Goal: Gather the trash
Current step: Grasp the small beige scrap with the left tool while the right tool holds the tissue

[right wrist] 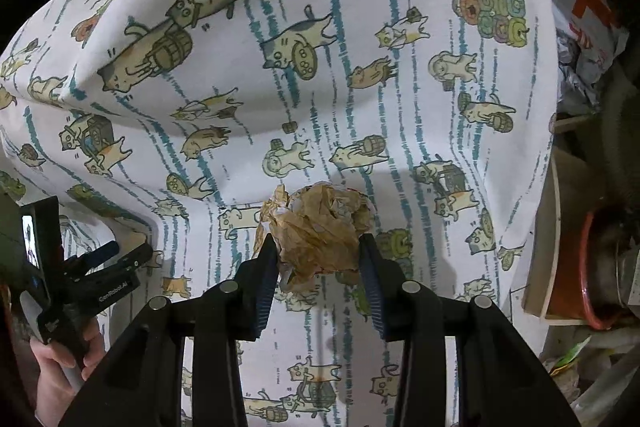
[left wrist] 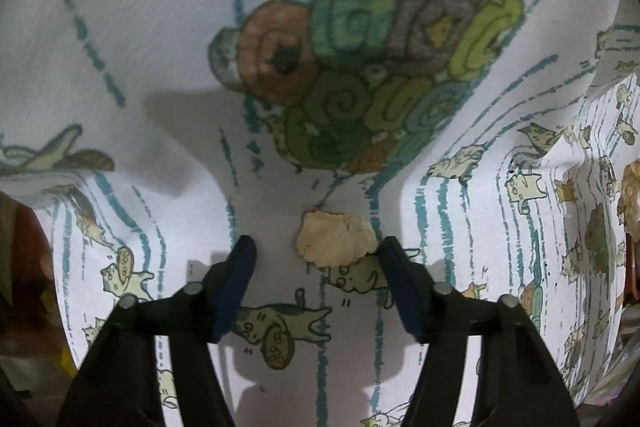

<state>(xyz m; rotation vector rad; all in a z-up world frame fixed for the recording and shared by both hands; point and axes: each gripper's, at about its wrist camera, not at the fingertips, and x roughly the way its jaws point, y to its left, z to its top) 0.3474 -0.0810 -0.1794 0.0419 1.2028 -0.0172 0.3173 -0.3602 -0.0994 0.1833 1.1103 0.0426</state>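
A small pale crumpled scrap (left wrist: 335, 238) lies on the cat-print cloth (left wrist: 160, 47), just ahead of my left gripper (left wrist: 318, 247), nearer its right finger. The left jaws are open and apart from the scrap. In the right wrist view a crumpled brown paper wad (right wrist: 320, 231) sits between my right gripper's fingers (right wrist: 320, 247), which are shut on it and press its sides above the cloth (right wrist: 360, 107). The left gripper (right wrist: 100, 263) shows at the left edge there, held by a hand.
The printed cloth covers the surface and folds down at its edges. At the right of the right wrist view are a crumpled plastic bag (right wrist: 584, 39), a wooden board (right wrist: 544, 247) and a red-rimmed container (right wrist: 600, 267). Brown trash (left wrist: 632, 195) shows at the right edge of the left wrist view.
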